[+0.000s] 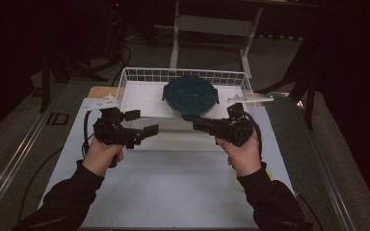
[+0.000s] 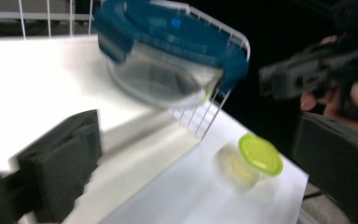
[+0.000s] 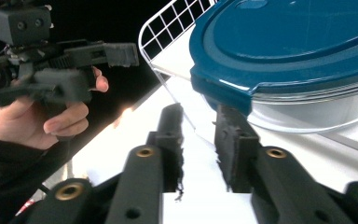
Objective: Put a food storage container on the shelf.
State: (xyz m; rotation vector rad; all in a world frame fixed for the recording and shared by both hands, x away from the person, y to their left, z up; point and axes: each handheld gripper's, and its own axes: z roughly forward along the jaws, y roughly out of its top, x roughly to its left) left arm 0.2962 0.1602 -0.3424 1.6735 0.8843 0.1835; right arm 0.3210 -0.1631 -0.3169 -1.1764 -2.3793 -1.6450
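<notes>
I've got the round container (image 1: pixel 190 97) at the upper middle of the high view, sitting upright inside the white wire basket (image 1: pixel 125 76), toward its near edge. Its teal lid (image 2: pixel 168 28) is on, with latch tabs folded down at the sides, and the clear bowl (image 3: pixel 307 109) shows beneath it. In my left gripper view it fills the top centre; in my right gripper view, the upper right.

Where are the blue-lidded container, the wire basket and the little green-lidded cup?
Container (image 1: pixel 190 94), high view, middle of its blue lid.
Basket (image 1: pixel 173 75), high view, far wire wall.
Cup (image 2: pixel 260 154), left gripper view, its green lid.
</notes>
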